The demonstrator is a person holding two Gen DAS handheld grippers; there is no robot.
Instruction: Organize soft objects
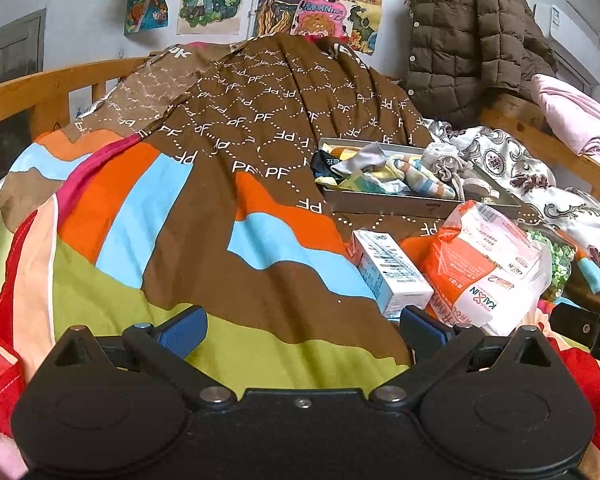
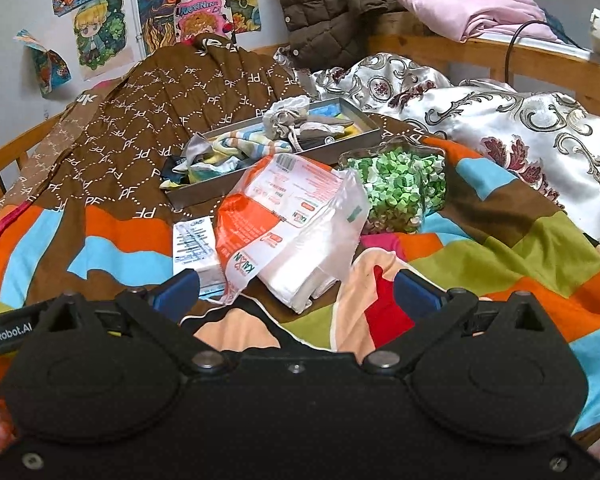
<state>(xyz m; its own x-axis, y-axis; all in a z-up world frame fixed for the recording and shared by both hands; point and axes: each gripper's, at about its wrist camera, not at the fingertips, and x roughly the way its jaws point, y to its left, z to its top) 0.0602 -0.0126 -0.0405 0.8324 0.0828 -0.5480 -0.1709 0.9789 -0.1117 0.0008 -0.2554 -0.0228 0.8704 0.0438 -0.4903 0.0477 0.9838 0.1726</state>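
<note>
A grey shallow box (image 1: 380, 201) (image 2: 204, 191) lies on the colourful quilt and holds several soft items, among them striped socks (image 1: 420, 180) (image 2: 240, 150) and grey cloth pieces (image 2: 296, 122). An orange-and-white bag of white pads (image 1: 484, 276) (image 2: 284, 232) lies in front of it, next to a small white carton (image 1: 392, 272) (image 2: 194, 248). A clear bag of green bits (image 2: 400, 188) lies to its right. My left gripper (image 1: 304, 324) is open and empty, low over the quilt. My right gripper (image 2: 296, 292) is open and empty just before the pad bag.
The quilt (image 1: 180, 220) covers the bed. A silver patterned satin cover (image 2: 520, 132) lies at the right. A brown puffer jacket (image 1: 472, 36) and pink cloth (image 2: 468, 4) hang on the wooden bed rail (image 2: 500, 52). Posters hang on the wall (image 1: 80, 8).
</note>
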